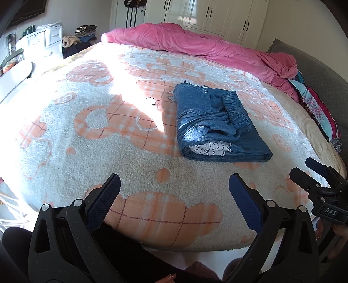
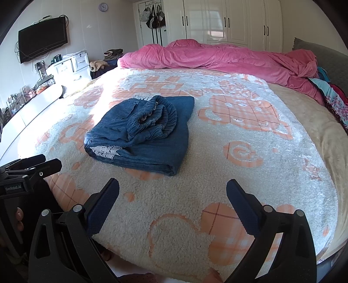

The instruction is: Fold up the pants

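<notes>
Fluffy orange-and-white blanket (image 2: 217,165) covers the bed. Blue pants (image 2: 143,132) lie folded on it, straight ahead of both fingers and apart from them. Left gripper (image 1: 174,196) and right gripper (image 2: 173,196) both gape wide, holding nothing. Right looks nearer.

Pants (image 2: 143,135) matt blue denim, lace trim; blanket (image 2: 217,174) fuzzy fleece; wardrobe (image 2: 226,19) glossy.

Folded pants (image 1: 215,124) lie on blanket (image 1: 108,139), quilt (image 1: 195,41) behind.
</notes>
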`<state>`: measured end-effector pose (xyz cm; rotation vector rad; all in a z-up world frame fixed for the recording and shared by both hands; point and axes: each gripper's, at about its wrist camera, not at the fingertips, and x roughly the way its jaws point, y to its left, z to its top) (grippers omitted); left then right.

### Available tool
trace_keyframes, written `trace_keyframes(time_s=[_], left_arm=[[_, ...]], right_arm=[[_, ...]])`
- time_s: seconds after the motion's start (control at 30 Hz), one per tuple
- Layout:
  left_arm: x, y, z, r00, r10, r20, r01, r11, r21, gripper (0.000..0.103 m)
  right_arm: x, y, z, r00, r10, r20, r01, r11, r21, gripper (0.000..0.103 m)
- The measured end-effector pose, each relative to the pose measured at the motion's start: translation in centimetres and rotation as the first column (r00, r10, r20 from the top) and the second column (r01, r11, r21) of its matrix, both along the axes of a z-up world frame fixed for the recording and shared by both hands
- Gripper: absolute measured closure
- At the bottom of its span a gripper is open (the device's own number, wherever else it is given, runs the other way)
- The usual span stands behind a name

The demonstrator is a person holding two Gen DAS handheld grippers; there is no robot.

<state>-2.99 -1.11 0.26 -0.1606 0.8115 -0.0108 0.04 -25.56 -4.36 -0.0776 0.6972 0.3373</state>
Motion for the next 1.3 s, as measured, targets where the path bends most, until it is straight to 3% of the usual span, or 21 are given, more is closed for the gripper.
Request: trace_keyframes(time_s=[0.97, 1.17, 1.3], left_arm=[[0.3, 0.1, -0.2, 1.000, -0.008, -0.013, 0.009, 1.000, 0.026, 0.009], [1.0, 1.9, -0.2, 0.998, 0.053, -0.039, -0.053, 0.998, 0.016, 0.010], [2.1, 5.4, 0.4, 0.992, 0.123, -0.026, -0.124, 0.992, -0.007, 0.010]], right_arm=[[0.4, -0.3, -0.5, 0.999, -0.032, -0.011, 0.032, 0.999, -0.028, 0.005], [1.3, -1.9, -0.7, 0.996, -0.089, -0.013, 0.089, 0.995, -0.045, 0.005], [3.0, -4.6, -1.0, 0.984, -0.178, -0.009, 0.177, 0.982, -0.062, 0.005]])
